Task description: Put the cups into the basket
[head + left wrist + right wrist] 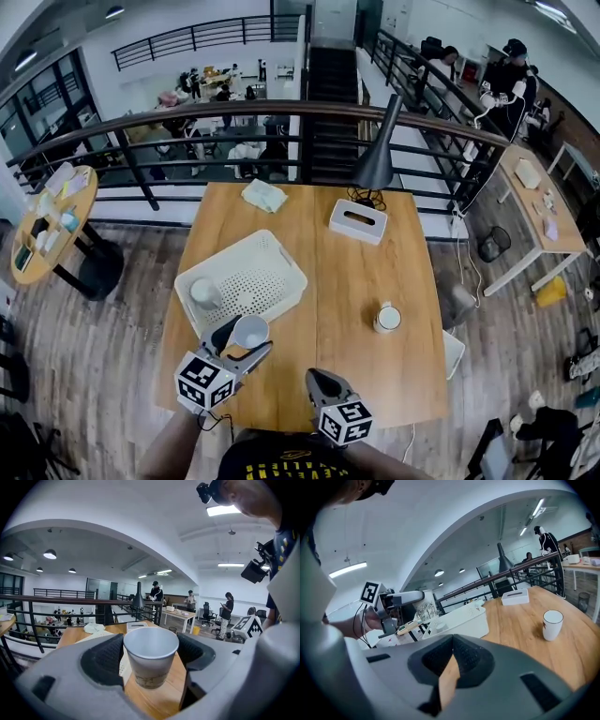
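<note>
Left gripper view: my left tool (151,649) grips paper cup (150,660) by its sides, above tabletop (356,281), just beside basket (285,260) near corner. Second cup (204,292) lies inside basket, third cup (387,319) stands on tabletop, well right. My right tool (452,660) closed, empty

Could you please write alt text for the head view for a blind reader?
The left gripper holds a white paper cup near a white perforated plastic basket that already contains a second cup; a third white cup stands on the wooden table.
</note>
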`<state>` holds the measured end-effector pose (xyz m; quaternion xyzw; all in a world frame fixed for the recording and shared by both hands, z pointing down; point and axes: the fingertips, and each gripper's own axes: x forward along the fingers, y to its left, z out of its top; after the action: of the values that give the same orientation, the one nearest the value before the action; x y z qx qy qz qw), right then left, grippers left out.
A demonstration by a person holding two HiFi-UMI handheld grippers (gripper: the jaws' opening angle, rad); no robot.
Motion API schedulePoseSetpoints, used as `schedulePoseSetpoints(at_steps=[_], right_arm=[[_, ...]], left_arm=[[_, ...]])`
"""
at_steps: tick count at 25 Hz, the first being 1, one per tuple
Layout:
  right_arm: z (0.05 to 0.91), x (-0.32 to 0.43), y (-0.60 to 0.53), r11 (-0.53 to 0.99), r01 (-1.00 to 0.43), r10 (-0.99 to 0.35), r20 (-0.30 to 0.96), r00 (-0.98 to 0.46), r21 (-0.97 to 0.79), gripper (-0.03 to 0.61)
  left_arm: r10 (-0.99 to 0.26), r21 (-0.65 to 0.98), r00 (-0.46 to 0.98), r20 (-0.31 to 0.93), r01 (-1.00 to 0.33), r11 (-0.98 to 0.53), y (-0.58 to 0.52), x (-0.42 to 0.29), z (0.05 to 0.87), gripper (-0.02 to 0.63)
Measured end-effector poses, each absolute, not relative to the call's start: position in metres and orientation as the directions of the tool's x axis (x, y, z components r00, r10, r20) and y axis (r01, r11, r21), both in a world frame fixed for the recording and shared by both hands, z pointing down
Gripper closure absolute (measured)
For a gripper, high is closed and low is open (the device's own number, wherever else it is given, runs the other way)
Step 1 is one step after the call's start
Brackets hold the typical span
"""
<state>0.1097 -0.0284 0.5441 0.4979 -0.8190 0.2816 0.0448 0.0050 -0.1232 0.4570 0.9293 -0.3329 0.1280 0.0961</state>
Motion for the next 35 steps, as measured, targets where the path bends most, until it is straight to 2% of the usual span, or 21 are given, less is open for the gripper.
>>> schedulePoseSetpoints(at_steps=[12,20,29,35], right_arm=[[0.553,0.109,-0.051,0.251,-0.890,-0.795,0.443,-0.414,-0.381,0.565],[0.565,0.116,-0.064,0.171,-0.920,-0.787,0.513,-0.343,-0.353,0.565],[0.586,0.101,-0.074,0.152,-0.924,-0.735,0.585,-0.343,-0.351,0.565],[0.601,0.103,-0.074,0.115,-0.931,-0.710,0.626,-0.322,-0.348,0.565]], left_arm=[[-0.618,0.067,0.735,0.280,-0.657,-0.751,-0.237,-0.025,0.453,0.249],[-0.580,0.096,0.744,0.333,-0.638,-0.764,-0.287,-0.018,0.499,0.248],[-0.509,0.079,0.748,0.426,-0.591,-0.803,-0.332,0.010,0.567,0.249],[-0.526,0.063,0.714,0.462,-0.618,-0.783,-0.357,0.017,0.609,0.249]])
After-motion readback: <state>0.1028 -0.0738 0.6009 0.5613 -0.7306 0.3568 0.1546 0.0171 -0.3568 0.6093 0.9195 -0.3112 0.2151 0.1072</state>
